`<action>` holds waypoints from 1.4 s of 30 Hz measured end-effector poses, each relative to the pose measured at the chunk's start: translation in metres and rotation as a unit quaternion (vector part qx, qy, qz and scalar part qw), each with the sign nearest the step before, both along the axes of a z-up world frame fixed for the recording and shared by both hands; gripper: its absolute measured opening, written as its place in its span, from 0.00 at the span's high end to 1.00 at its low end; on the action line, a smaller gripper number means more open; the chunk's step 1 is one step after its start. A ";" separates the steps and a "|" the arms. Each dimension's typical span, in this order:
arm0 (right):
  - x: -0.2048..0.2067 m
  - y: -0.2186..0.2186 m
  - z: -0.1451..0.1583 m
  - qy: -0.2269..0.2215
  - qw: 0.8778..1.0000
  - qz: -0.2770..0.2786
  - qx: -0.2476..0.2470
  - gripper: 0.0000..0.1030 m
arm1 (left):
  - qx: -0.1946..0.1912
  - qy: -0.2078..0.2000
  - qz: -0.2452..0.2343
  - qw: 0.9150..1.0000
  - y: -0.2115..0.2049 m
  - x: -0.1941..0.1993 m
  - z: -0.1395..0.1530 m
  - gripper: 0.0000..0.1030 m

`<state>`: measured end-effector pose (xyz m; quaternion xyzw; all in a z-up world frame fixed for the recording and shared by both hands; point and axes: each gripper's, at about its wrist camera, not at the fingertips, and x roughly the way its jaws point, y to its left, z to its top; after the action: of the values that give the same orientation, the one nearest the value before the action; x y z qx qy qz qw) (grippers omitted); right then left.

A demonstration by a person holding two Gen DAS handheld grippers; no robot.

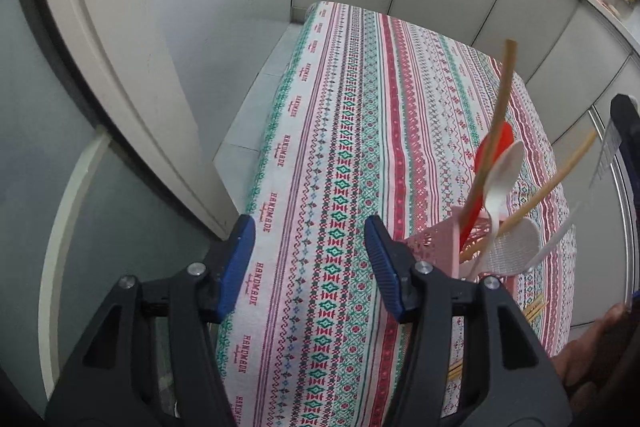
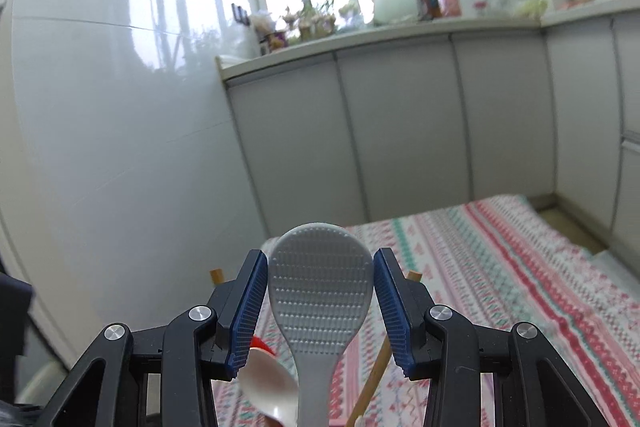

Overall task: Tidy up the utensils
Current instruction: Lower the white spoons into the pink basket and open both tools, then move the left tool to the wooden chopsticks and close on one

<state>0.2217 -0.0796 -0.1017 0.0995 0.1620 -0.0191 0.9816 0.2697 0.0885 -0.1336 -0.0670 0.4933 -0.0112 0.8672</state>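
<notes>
Utensils standing in pink holder [image 1: 440, 247] near right edge of cloth-covered counter [image 1: 340, 147]: red spatula [image 1: 494, 151], white spoon [image 1: 504, 179], wooden sticks [image 1: 500, 115], white paddle [image 1: 516, 247]. More chopsticks [image 1: 534, 307] loose on cloth behind holder. Left gripper [image 1: 310, 263] over bare cloth, fingers apart, nothing between. Right gripper [image 2: 320, 303] framing grey rice paddle [image 2: 320, 291], fingers [image 2: 250, 303] beside its head; contact not clear, so cannot tell whether gripped. Risks, as judged: paddle slipping or twisting if only lightly pinched; handle catching leaning sticks on entry; crowded holder tipping near counter edge.
</notes>
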 end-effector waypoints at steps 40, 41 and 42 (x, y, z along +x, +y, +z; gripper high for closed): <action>-0.034 -0.045 0.018 0.107 0.994 0.030 0.023 0.24 | -0.017 0.019 -0.039 0.999 -0.014 -0.011 0.000 0.36; -0.038 -0.053 0.018 0.122 0.992 0.027 0.020 0.23 | -0.016 0.021 -0.045 0.999 -0.018 -0.013 0.000 0.34; -0.041 -0.061 0.019 0.137 0.990 0.023 0.018 0.23 | -0.015 0.022 -0.051 0.998 -0.021 -0.015 0.001 0.32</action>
<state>0.1807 -0.1403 -0.0830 0.1094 0.2977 -0.0076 0.9483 0.2550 0.0670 -0.1329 -0.0552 0.5145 -0.0616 0.8535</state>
